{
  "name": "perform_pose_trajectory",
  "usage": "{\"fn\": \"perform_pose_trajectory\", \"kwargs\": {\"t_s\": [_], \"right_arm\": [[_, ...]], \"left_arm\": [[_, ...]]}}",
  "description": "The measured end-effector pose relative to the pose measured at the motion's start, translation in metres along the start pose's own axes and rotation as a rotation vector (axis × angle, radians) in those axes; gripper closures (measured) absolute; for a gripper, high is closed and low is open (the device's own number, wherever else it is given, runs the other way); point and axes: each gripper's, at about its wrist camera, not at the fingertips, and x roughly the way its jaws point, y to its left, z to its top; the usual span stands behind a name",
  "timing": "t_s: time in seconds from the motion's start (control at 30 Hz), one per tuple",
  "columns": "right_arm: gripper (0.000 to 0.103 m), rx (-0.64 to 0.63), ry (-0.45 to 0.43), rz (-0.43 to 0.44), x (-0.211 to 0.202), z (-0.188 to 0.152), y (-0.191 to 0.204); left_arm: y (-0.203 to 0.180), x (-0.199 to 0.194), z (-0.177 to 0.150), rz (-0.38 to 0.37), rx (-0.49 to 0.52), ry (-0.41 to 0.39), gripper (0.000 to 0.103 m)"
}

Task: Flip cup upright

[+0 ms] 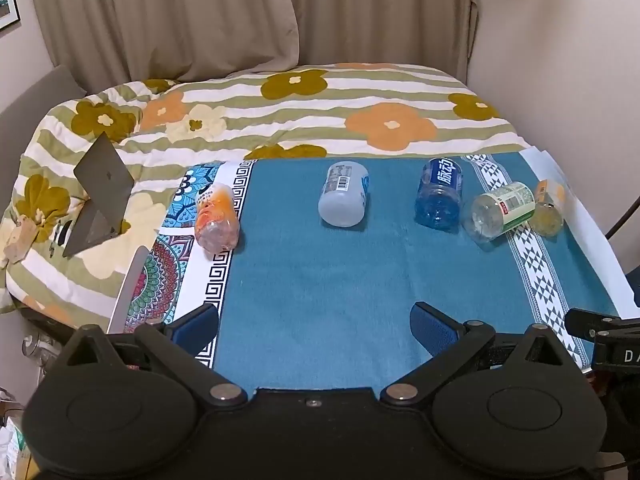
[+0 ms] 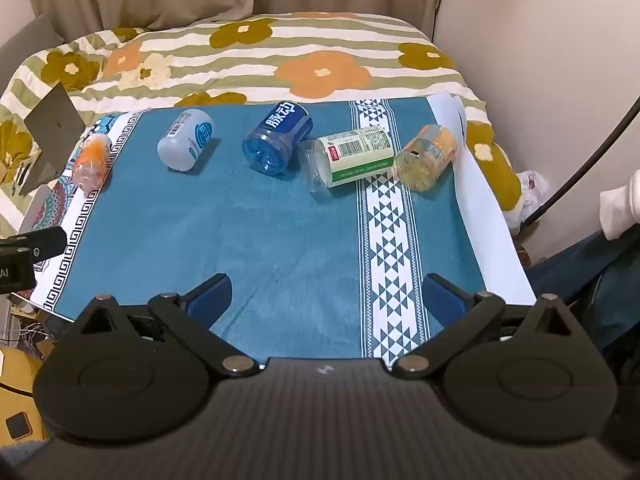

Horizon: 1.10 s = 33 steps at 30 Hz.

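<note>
Item: my left gripper (image 1: 314, 322), fingers spread wide, nothing held; it hangs over the near edge of the blue cloth (image 1: 320, 272), well short of the row, so I judge no pick has begun.

Item: my right gripper (image 2: 326, 294), likewise wide apart and bare, low over the same cloth.

Item: five cups, all on their sides along the far edge. Orange cup (image 1: 216, 216) at left on the patterned border; grey cup (image 1: 344, 194); blue cup (image 1: 439, 192); green-label cup (image 2: 352, 158), touching the blue one; yellow cup (image 2: 425, 157) at far right.

Judgement: each needs a side grasp and a quarter turn.
</note>
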Motion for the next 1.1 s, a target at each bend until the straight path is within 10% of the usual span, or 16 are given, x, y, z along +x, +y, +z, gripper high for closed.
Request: {"fn": "perform_pose_trajectory", "kwargs": {"t_s": [1.1], "right_arm": [[0.000, 0.011, -0.003, 0.009, -0.0006, 0.0020, 0.0027]], "left_arm": [[0.0017, -0.0048, 0.0009, 0.005, -0.007, -0.018, 0.000]]}}
